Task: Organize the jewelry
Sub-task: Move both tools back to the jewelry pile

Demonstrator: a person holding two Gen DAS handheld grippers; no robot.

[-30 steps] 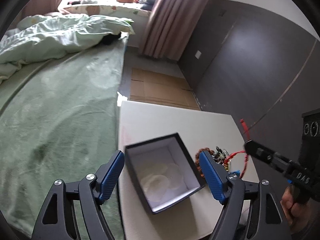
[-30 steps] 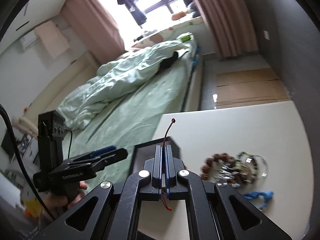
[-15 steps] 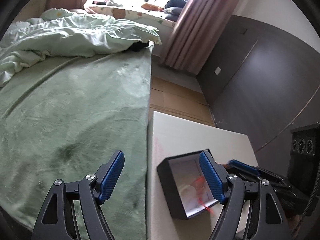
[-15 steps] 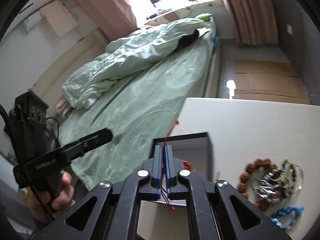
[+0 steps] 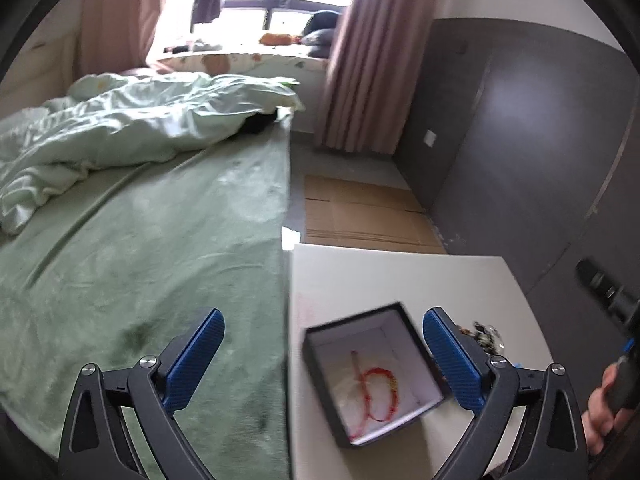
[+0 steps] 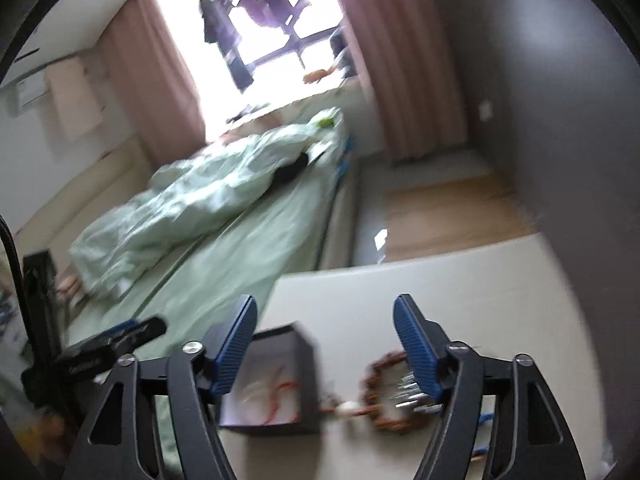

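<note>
A black open box point(image 5: 320, 334) with a white lining sits on the white table point(image 5: 380, 280). A red string bracelet point(image 5: 378, 392) lies inside it; it also shows in the right wrist view point(image 6: 280, 390). My left gripper point(image 5: 322, 358) is open and empty, its fingers on either side of the box, above it. My right gripper point(image 6: 324, 346) is open and empty above the table, between the box point(image 6: 306, 360) and a brown bead bracelet point(image 6: 380, 364) with silver jewelry point(image 6: 404, 394) beside it. That pile shows partly in the left wrist view point(image 5: 486, 334).
A bed with a green cover point(image 5: 140, 240) runs along the table's left edge. A dark wall panel point(image 5: 520, 140) stands to the right. Cardboard point(image 5: 360, 208) lies on the floor beyond the table. A blue cord point(image 6: 482, 418) lies by the jewelry pile.
My right gripper was shut on the red string bracelet, carried it over the box and has opened; the bracelet now lies in the box. My right gripper has drawn back to the right.
</note>
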